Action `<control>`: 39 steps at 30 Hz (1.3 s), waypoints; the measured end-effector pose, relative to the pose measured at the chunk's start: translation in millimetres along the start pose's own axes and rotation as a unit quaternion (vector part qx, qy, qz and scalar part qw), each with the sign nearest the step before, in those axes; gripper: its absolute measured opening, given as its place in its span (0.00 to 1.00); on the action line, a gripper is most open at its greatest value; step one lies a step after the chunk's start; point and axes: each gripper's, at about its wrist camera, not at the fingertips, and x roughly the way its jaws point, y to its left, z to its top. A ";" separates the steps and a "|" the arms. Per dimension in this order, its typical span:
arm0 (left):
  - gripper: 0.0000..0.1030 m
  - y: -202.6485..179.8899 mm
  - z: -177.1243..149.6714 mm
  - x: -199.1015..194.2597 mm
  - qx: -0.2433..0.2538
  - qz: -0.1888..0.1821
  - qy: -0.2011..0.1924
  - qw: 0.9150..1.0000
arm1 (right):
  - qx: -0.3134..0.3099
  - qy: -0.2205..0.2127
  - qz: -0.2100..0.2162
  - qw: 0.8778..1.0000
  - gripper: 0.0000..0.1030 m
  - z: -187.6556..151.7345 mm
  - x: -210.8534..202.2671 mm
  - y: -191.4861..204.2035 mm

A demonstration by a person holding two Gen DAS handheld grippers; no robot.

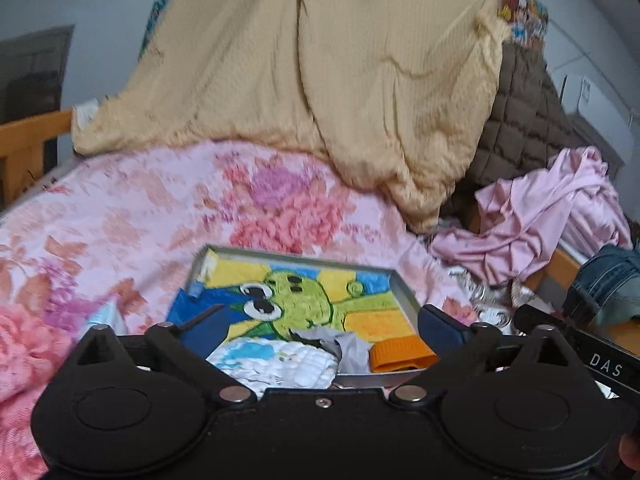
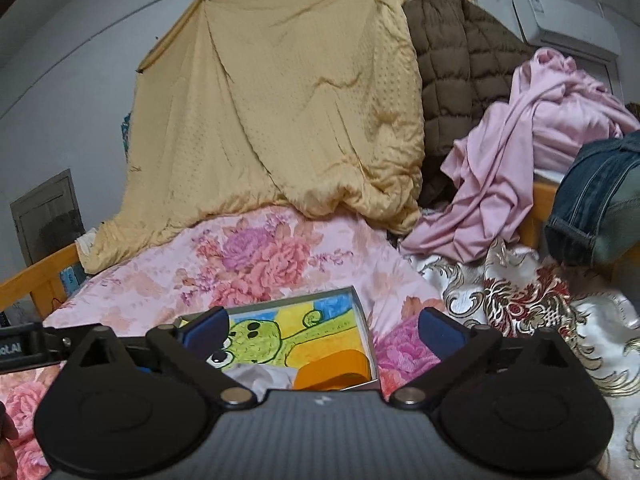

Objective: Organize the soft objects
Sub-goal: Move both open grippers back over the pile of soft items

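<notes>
A shallow grey box (image 1: 404, 288) (image 2: 362, 312) lies on the pink floral bedspread (image 1: 132, 216) (image 2: 248, 264). Its floor bears a green cartoon frog (image 1: 304, 300) (image 2: 260, 340). Inside at the near end lie a white-and-blue quilted cloth (image 1: 276, 364), a grey cloth (image 1: 348, 348) (image 2: 260, 376) and an orange ribbed piece (image 1: 400, 354) (image 2: 336, 368). My left gripper (image 1: 322, 326) hangs over the box's near end, jaws wide open, nothing between them. My right gripper (image 2: 326, 330) is also wide open and empty, above the box's near right corner.
A yellow quilt (image 1: 320, 80) (image 2: 280, 120) hangs at the back. A brown padded jacket (image 1: 520, 120) (image 2: 452, 80), pink garments (image 1: 552, 216) (image 2: 520, 160), jeans (image 1: 608, 284) (image 2: 596, 208) and a gold-patterned cloth (image 2: 520, 300) pile at the right. A wooden bed rail (image 1: 28, 140) runs at left.
</notes>
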 end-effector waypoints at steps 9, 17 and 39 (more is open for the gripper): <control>0.99 9.8 -18.3 -57.4 0.008 -0.006 -0.038 0.999 | -0.050 -0.036 0.007 0.998 1.00 -21.6 -57.3 29.3; 0.99 36.7 -44.6 -89.0 -0.020 -0.009 -0.033 0.999 | -0.108 -0.052 0.005 0.993 1.00 -56.6 -89.4 53.3; 0.99 67.6 -98.5 -129.3 0.005 -0.023 -0.006 1.000 | -0.054 0.060 -0.047 0.996 1.00 -126.7 -142.5 56.5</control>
